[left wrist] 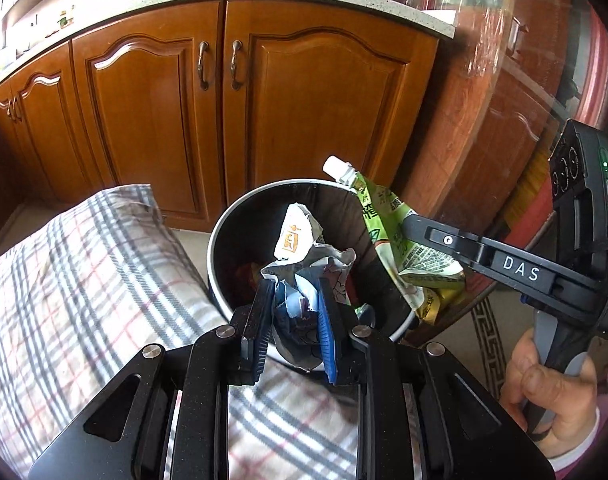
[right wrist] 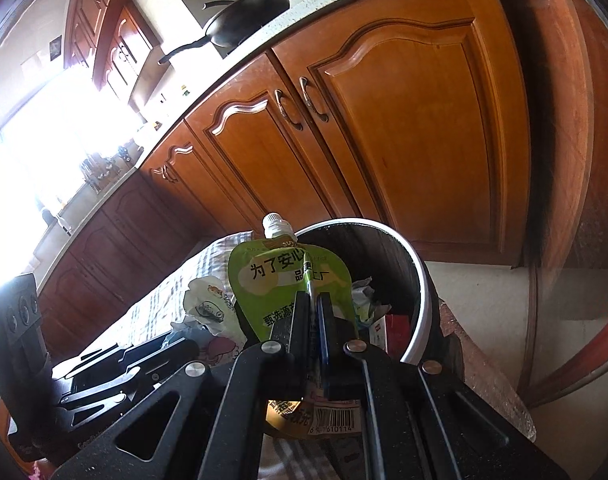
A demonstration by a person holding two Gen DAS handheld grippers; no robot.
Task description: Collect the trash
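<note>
Pinching a crumpled wrapper (left wrist: 304,280) between its two pads, my left claw (left wrist: 294,312) holds that wad of white and blue paper right over the mouth of the trash bin (left wrist: 240,216), a round can with a pale rim and a dark inside. The wrapper's upper flap sticks up above the fingertips, with an orange mark printed on it. My right claw (right wrist: 312,316) is pressed together on a green spouted pouch (right wrist: 280,280), gripping it edge-on near the middle, so its white screw cap (right wrist: 275,226) points up and away from me; the barcode end hangs back under the fingers. In the left wrist view the pouch sits at the bin's right rim, partly over the opening. More crumpled paper lies down inside the bin. A checked cloth (left wrist: 84,280) covers the surface just left of the bin. Behind it stand wooden cabinet doors (left wrist: 311,104), and a dark pan (right wrist: 244,20) rests on the tabletop above them.
</note>
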